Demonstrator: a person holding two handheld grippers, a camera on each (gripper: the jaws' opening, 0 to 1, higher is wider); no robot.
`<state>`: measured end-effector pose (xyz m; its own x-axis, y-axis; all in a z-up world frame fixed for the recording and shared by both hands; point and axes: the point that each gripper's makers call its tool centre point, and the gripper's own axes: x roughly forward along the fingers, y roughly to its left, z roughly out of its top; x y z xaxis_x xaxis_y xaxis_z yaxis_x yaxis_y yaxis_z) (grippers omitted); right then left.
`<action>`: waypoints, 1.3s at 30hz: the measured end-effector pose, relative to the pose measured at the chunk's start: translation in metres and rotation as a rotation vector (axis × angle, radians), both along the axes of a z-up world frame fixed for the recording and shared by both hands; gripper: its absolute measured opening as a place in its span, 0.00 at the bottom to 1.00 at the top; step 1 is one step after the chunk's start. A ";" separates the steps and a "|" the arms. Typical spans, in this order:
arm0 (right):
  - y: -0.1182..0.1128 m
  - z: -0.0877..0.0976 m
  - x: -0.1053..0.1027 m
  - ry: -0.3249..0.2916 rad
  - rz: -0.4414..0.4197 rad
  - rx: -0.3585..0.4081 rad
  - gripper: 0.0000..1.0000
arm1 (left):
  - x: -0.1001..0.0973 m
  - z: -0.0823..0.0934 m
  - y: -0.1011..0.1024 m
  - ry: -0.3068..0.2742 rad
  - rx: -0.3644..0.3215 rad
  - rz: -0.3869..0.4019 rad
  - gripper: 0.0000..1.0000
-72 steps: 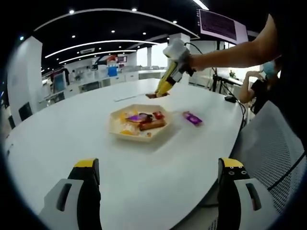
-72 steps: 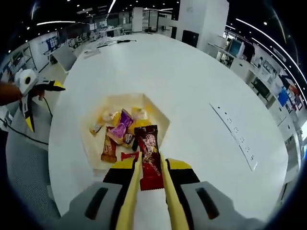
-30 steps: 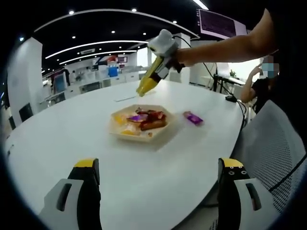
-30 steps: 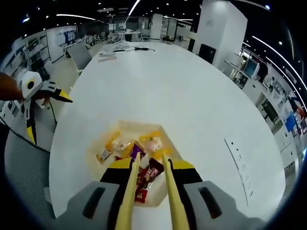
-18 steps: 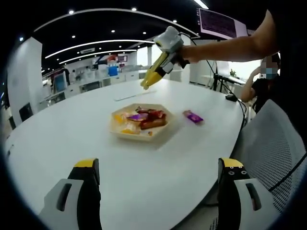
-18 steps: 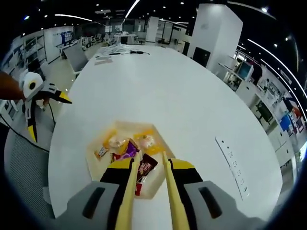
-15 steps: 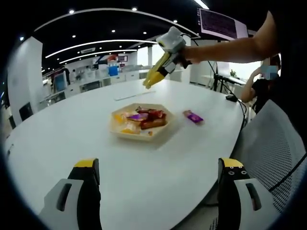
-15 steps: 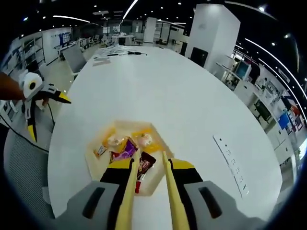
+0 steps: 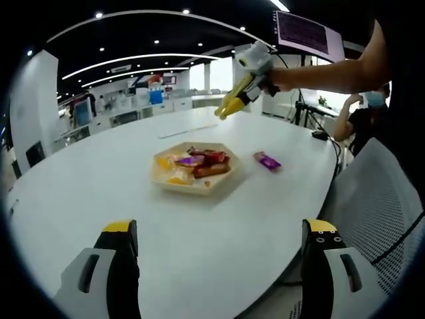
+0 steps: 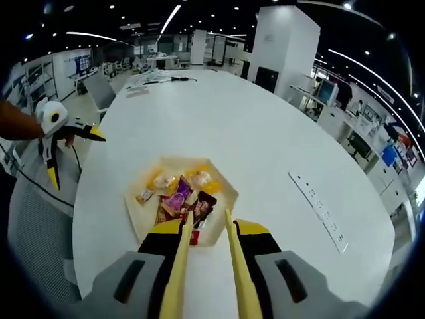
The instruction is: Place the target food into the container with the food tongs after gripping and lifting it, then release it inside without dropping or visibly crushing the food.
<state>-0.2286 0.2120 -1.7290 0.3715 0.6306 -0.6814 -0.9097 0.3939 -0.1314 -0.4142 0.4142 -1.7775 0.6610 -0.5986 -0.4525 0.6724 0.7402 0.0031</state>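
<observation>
Released from the now-empty, slightly parted right gripper [image 10: 206,222], the brown bar [image 10: 202,207] lies lengthwise toward it in the tray [image 10: 226,188].

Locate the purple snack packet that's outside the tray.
In the left gripper view the purple snack packet lies flat on the white table, just right of the hexagonal tray, apart from it, below the raised right tool.

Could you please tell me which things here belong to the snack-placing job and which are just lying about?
Job:
tray of snacks
brown snack bar
right gripper
purple snack beside the tray

Lying about:
power strip
mesh chair
</observation>
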 end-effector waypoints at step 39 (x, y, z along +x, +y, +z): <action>-0.079 -0.046 -0.092 0.059 -0.185 0.031 0.28 | -0.004 -0.006 -0.004 0.026 0.020 -0.022 1.00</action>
<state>-0.3207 0.1328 -1.7754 0.4431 0.5760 -0.6869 -0.8271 0.5582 -0.0654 -0.4180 0.4102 -1.7837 0.6353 -0.6036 -0.4818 0.6888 0.7250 0.0000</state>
